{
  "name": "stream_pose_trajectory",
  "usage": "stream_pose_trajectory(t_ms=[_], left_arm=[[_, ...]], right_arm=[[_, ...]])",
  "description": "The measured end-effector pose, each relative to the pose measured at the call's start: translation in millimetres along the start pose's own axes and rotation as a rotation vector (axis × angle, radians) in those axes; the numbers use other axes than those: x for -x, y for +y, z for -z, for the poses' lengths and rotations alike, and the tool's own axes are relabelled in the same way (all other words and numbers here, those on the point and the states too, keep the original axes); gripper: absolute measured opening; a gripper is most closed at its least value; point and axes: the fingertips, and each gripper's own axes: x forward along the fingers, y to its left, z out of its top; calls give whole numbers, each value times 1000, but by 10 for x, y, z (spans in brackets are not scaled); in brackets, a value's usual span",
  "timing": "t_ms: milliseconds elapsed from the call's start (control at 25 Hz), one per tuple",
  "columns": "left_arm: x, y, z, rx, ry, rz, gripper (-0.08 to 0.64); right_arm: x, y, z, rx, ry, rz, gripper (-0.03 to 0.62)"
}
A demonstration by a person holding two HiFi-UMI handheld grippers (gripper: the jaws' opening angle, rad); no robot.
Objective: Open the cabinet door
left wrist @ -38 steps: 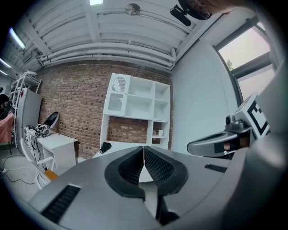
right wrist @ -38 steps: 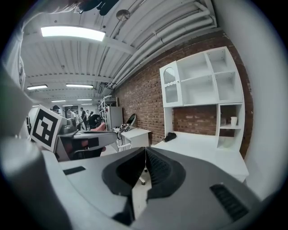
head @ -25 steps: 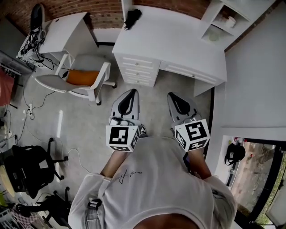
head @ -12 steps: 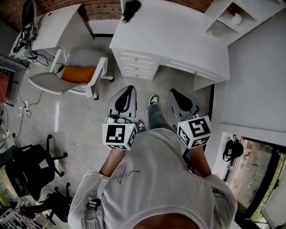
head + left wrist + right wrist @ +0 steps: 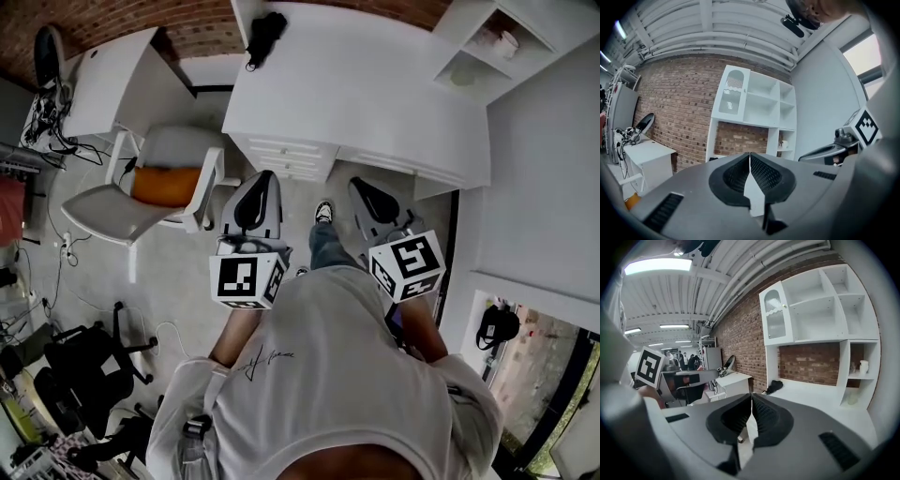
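Note:
A white hutch stands on a white desk (image 5: 375, 84) against a brick wall. Its cabinet door (image 5: 731, 96), white with an arched glass pane, is closed at the hutch's upper left; the right gripper view shows the door (image 5: 774, 317) too. My left gripper (image 5: 750, 157) is shut with nothing between its jaws and points level at the hutch from a distance. My right gripper (image 5: 751, 398) is also shut and empty, and tilts slightly down. In the head view the left gripper (image 5: 265, 178) and right gripper (image 5: 357, 186) hang side by side just short of the desk's front edge.
A black object (image 5: 262, 33) lies at the desk's back left. Drawers (image 5: 281, 159) fill the desk's left front. A white chair with an orange cushion (image 5: 164, 183) stands to the left, with a second white desk (image 5: 103, 80) beyond it. A white cup (image 5: 864, 366) sits on a hutch shelf.
The person has walked toward the desk, so both shut grippers are now closer to its front edge. A foot has come into view between them.

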Motion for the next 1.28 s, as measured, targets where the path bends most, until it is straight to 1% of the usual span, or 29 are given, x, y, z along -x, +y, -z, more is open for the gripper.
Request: stream_pose_trajectory(t_ms=[160, 240, 400, 440, 560, 680, 800, 880, 1040, 1160, 1280], left_arm=[[-567, 16, -116, -9, -3, 12, 17], [-819, 20, -176, -17, -7, 13, 17], [-1264, 23, -233, -104, 7, -10, 17], [-1359, 12, -239, -115, 13, -11, 17], [-1604, 20, -241, -107, 26, -16, 17], [-1783, 72, -198, -99, 42, -34, 17], [-1899, 95, -169, -116, 66, -39, 17], [-1990, 87, -154, -119, 79, -27, 17], [-2137, 121, -165, -87, 73, -4, 17], [-2251, 154, -171, -68, 71, 24, 17], [-2356, 158, -223, -68, 61, 63, 17]], right_arm=[[-304, -421, -137, -14, -3, -8, 26], [-463, -606, -235, -6, -6, -21, 26], [-781, -895, -410, 19, -14, -61, 26], [-844, -948, -440, 16, -15, -73, 26], [-1006, -1074, -497, 9, -17, -105, 26], [-1151, -1190, -466, -7, -2, -120, 26], [-1212, -1256, -458, -26, 12, -128, 26], [-1255, -1331, -457, -38, 21, -120, 26], [-1374, -1540, -490, -73, 29, -55, 26], [-1427, -1598, -615, -56, 9, -39, 26], [-1472, -1633, -739, -34, -7, -23, 26]])
